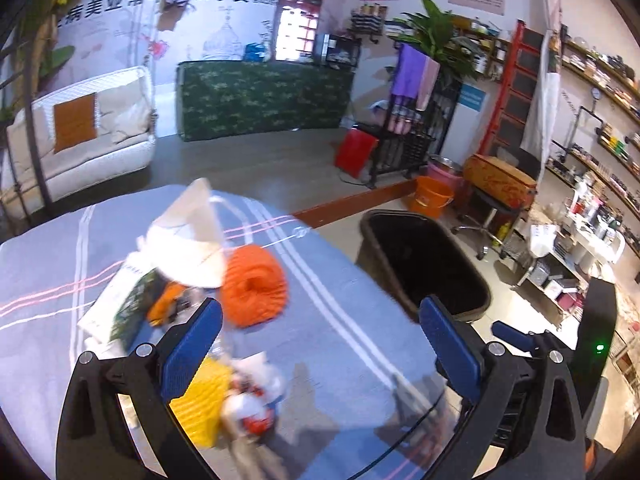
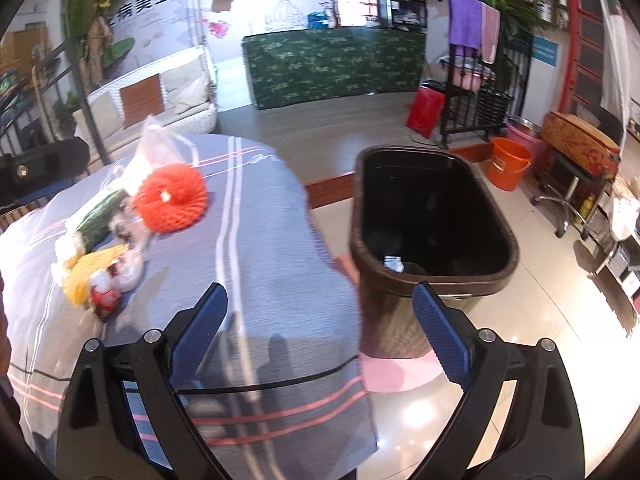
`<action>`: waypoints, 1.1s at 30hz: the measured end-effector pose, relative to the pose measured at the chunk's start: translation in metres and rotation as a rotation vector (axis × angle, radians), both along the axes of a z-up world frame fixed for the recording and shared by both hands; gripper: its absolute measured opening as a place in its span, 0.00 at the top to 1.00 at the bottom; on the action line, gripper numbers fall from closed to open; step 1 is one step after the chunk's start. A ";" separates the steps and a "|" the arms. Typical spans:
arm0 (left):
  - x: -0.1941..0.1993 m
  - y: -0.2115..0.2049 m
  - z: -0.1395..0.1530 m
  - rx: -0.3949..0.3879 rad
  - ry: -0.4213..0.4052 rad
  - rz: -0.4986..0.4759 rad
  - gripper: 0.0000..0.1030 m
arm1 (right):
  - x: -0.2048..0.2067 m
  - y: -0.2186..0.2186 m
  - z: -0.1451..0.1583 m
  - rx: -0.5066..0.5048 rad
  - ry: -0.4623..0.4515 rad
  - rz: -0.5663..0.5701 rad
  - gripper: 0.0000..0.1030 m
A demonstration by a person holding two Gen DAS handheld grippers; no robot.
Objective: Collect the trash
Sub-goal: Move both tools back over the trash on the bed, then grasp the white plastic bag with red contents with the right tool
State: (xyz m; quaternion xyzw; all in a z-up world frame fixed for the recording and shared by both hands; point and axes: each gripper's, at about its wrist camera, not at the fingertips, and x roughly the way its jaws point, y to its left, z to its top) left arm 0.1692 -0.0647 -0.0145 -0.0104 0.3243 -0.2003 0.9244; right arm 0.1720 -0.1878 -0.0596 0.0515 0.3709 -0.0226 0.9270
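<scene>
Grey-blue striped cloth [image 2: 272, 240] covers the table that carries the trash; its right edge drops off just beside the dark brown bin [image 2: 432, 216], which stands on the pale tiled floor [image 2: 532, 328]. The bin is nearly bare inside, with one small white scrap [image 2: 394, 263] at the bottom.

My right gripper [image 2: 320, 312] is spread wide and holds nothing; it hangs over the cloth's right edge, with the bin's near rim just ahead of its right finger and the trash pile well off to its left.

My left gripper [image 1: 320, 332] is also wide and holds nothing, above the cloth. The orange foam net [image 1: 254, 288] lies just ahead of its left finger, with the white plastic bag [image 1: 188, 232] beyond that and a green-printed packet [image 1: 120, 300] to the left. A yellow foam net [image 1: 204, 400] and a crumpled red-and-white wrapper [image 1: 252, 408] lie under the gripper, close to its left finger. The bin sits off the cloth's right edge, behind the right finger.
</scene>
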 end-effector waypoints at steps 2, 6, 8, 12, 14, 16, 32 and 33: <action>-0.001 0.010 -0.002 0.012 -0.002 0.023 0.05 | -0.001 0.010 0.000 0.000 0.002 0.025 0.10; -0.009 0.034 -0.008 0.050 -0.011 0.081 0.05 | -0.004 0.030 0.002 0.000 -0.002 0.070 0.10; -0.013 0.045 -0.010 0.051 -0.017 0.105 0.05 | -0.005 0.038 0.003 0.002 -0.003 0.088 0.10; -0.023 0.062 -0.011 0.080 -0.035 0.152 0.05 | -0.007 0.055 0.004 0.012 0.001 0.125 0.10; -0.025 0.070 -0.011 0.091 -0.033 0.178 0.05 | -0.010 0.062 0.004 0.016 0.000 0.141 0.10; -0.027 0.081 -0.012 0.107 -0.038 0.213 0.05 | -0.012 0.069 0.005 0.016 0.000 0.156 0.10; -0.032 0.152 -0.017 0.085 -0.003 0.349 0.05 | -0.021 0.111 0.000 0.036 0.035 0.265 0.10; -0.032 0.153 -0.017 0.085 -0.001 0.348 0.05 | -0.021 0.118 0.000 0.035 0.037 0.283 0.10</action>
